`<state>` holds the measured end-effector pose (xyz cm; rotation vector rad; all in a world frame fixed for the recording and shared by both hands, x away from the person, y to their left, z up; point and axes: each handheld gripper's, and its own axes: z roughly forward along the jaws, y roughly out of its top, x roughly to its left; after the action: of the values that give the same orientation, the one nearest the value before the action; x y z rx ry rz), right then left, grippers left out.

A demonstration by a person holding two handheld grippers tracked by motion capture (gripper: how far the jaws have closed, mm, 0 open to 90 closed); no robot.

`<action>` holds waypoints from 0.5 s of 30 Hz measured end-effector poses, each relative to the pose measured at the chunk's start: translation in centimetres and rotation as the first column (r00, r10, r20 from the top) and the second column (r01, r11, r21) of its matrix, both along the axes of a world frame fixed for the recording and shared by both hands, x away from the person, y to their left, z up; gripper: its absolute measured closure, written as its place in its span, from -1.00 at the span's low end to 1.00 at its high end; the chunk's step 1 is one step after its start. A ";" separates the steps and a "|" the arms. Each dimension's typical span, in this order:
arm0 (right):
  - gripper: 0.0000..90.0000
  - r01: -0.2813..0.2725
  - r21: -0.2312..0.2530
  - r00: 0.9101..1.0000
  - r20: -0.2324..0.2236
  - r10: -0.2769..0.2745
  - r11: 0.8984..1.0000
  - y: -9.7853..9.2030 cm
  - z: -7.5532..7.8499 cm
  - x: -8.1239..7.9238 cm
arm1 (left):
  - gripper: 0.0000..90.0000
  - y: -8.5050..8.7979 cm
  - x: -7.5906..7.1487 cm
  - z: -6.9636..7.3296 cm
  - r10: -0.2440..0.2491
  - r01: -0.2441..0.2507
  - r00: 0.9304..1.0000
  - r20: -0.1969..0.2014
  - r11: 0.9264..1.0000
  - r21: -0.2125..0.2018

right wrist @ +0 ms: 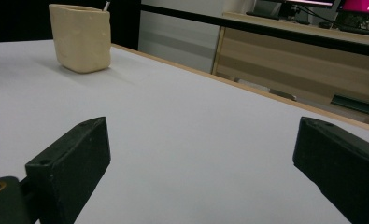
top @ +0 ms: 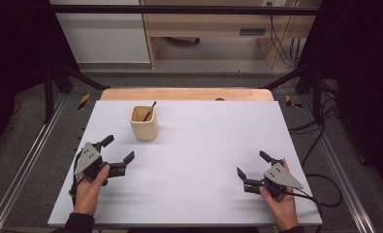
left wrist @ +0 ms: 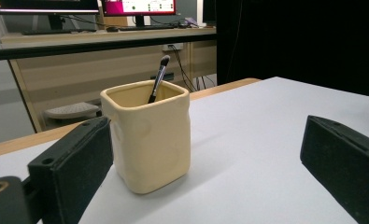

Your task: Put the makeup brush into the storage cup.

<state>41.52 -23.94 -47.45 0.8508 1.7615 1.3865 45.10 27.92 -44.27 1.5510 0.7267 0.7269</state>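
Observation:
A cream square-sided ceramic cup (top: pixel 144 123) stands upright on the white table top (top: pixel 203 145), left of centre toward the back. A thin black makeup brush (top: pixel 149 111) leans inside it, bristles up (left wrist: pixel 164 61). My left gripper (top: pixel 118 149) rests near the front left, open and holding nothing, with the cup (left wrist: pixel 147 137) a short way ahead of its jaws. My right gripper (top: pixel 253 164) sits at the front right, open with nothing in it, and the cup (right wrist: pixel 81 37) stands far off to its upper left.
The table's wooden back edge (top: pixel 186 93) shows beyond the white top. Black frame bars (top: pixel 179 9) and cables (top: pixel 320 141) surround the table. A desk with monitors (left wrist: pixel 102 7) stands behind.

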 end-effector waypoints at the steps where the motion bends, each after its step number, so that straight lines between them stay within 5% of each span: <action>1: -0.90 0.000 0.000 1.000 0.000 0.000 1.000 0.0 0.0 0.0 | -0.95 0.1 -0.2 -0.1 0.001 -0.001 1.000 0.002 1.000 0.004; 15: -0.91 0.000 0.000 1.000 -0.001 0.000 1.000 0.0 0.0 0.0 | -0.96 0.7 -1.6 -1.0 0.021 -0.021 1.000 0.019 1.000 0.006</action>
<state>41.51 -23.98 -47.45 0.8521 1.7625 1.3856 43.51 28.60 -45.30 1.5420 0.7281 0.7585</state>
